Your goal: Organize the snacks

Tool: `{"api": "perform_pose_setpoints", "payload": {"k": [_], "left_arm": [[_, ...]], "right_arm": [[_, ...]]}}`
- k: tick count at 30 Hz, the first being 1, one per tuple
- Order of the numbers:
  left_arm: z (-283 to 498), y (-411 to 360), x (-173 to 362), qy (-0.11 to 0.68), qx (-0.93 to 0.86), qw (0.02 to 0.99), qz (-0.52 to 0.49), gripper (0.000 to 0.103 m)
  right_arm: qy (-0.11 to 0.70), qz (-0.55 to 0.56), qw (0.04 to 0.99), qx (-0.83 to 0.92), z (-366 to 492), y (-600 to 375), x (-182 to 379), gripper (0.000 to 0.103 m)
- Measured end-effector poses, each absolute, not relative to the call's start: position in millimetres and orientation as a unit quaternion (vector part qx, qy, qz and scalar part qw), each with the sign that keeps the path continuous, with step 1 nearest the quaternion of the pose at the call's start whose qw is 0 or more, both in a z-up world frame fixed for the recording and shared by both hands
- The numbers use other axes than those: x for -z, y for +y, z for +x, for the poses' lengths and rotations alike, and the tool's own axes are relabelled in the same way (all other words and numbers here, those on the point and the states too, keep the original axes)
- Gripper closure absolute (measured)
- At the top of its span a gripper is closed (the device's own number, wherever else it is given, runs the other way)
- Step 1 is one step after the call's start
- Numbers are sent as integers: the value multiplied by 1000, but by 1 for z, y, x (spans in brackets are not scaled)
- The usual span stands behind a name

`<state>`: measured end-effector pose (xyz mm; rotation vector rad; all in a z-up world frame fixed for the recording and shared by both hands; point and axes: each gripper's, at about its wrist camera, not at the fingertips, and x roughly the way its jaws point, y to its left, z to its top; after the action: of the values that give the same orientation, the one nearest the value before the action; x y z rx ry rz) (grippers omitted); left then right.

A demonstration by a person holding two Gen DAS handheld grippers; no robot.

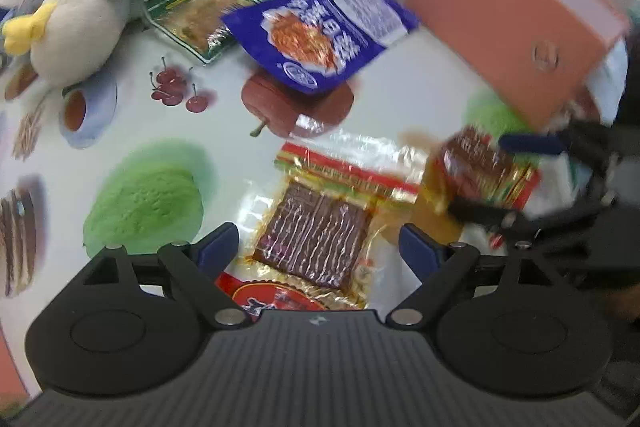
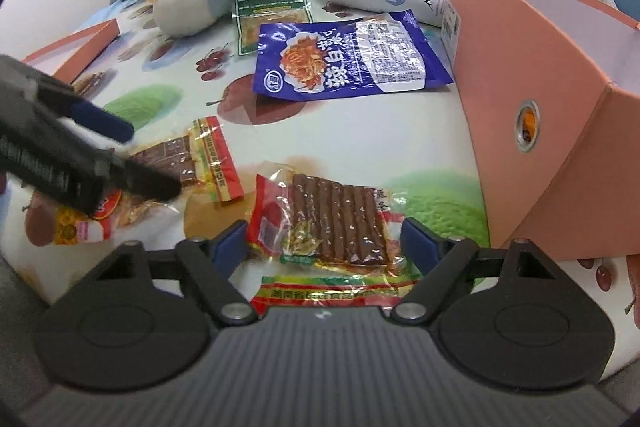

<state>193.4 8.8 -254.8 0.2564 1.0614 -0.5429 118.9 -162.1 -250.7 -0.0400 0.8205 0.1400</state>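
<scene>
Left wrist: gripper (image 1: 318, 251) spread over brown snack (image 1: 316, 239). Right wrist: gripper (image 2: 324, 243) spread around ridged snack (image 2: 340, 227); blue bag (image 2: 348, 57) at twelve, box (image 2: 532, 67) at two.

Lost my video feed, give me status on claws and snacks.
Left claw open over one red jerky pack. Right claw open over second jerky pack. Orange box alongside, path unobstructed.

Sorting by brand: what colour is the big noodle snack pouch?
Blue with white label panels; the pouch shows best in the right wrist view.
</scene>
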Motion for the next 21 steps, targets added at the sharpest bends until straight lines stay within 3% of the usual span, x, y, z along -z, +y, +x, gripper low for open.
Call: {"api": "perform_pose_setpoints", "payload": {"k": [5, 9, 21], "left_arm": [[190, 3, 261, 491, 259, 817, 156, 11], [191, 7, 263, 494, 261, 817, 144, 12], [182, 2, 258, 489, 234, 833, 110, 39]], "right_arm": [[405, -27, 910, -83, 120, -164, 249, 40], [408, -27, 909, -84, 121, -165, 247, 46], [410, 1, 908, -86, 119, -169, 241, 49]]}}
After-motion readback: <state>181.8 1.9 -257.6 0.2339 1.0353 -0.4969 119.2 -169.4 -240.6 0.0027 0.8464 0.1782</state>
